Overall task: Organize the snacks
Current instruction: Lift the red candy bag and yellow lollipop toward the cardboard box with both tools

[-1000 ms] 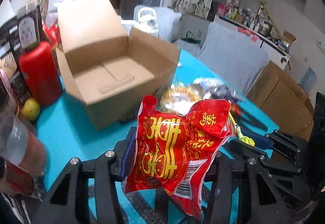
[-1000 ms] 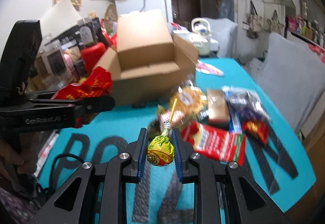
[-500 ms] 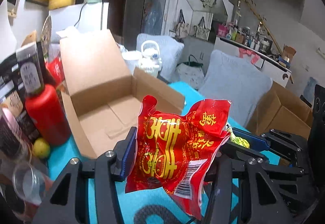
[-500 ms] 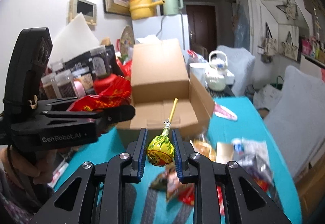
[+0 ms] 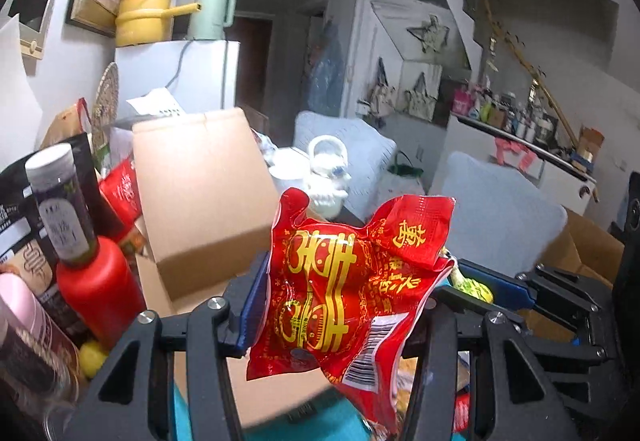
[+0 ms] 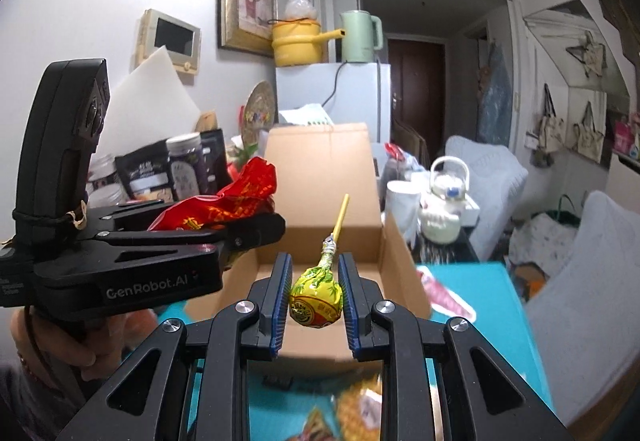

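My left gripper (image 5: pixel 344 305) is shut on a red snack packet (image 5: pixel 352 285) with gold characters, held in the air just before the open cardboard box (image 5: pixel 200 197). My right gripper (image 6: pixel 316 297) is shut on a yellow-green wrapped lollipop (image 6: pixel 317 296) with its stick pointing up at the box (image 6: pixel 320 201). In the right wrist view the left gripper (image 6: pixel 256 231) with the red packet (image 6: pixel 224 201) hangs at the box's left side. In the left wrist view the right gripper's blue pads (image 5: pixel 496 287) and the lollipop (image 5: pixel 472 283) show at right.
A red bottle (image 5: pixel 100 297), dark jars and pouches (image 6: pixel 176 169) crowd the box's left. A white teapot (image 6: pixel 444 209) stands at its right. Loose snacks (image 6: pixel 360 409) lie on the teal tablecloth (image 6: pixel 472 317) below. A white fridge (image 6: pixel 352 101) stands behind.
Both grippers have risen and moved forward toward the box with their snacks held. The loose snack pile has dropped below both views and the box now fills the centre.
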Tool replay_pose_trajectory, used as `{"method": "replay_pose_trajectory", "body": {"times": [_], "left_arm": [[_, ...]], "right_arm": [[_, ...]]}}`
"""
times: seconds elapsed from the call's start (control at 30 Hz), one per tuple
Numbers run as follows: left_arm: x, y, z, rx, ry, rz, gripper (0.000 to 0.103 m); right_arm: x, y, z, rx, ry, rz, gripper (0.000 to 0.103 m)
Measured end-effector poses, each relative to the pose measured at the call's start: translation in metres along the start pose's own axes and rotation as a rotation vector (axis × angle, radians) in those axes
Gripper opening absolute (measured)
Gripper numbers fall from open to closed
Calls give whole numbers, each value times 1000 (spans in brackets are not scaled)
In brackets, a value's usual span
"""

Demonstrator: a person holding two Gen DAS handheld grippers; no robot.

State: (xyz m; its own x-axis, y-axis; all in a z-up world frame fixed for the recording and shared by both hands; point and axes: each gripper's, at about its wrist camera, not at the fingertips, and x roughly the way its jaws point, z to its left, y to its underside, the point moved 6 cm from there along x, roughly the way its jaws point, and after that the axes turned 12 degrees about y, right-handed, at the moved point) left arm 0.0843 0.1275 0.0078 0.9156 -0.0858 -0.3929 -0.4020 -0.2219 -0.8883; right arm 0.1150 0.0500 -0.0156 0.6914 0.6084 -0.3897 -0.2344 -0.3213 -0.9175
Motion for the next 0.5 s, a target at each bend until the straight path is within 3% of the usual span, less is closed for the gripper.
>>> {"method": "replay_pose_trajectory", "body": {"times": [0.23, 0.5], "left_arm": [[27, -24, 35, -25, -46, -35, 50], [60, -34, 66, -8, -114, 5, 50]], "right_arm": [[39, -19, -3, -13, -5, -11, 24], [90, -27, -3, -41, -2, 59, 24]]}}
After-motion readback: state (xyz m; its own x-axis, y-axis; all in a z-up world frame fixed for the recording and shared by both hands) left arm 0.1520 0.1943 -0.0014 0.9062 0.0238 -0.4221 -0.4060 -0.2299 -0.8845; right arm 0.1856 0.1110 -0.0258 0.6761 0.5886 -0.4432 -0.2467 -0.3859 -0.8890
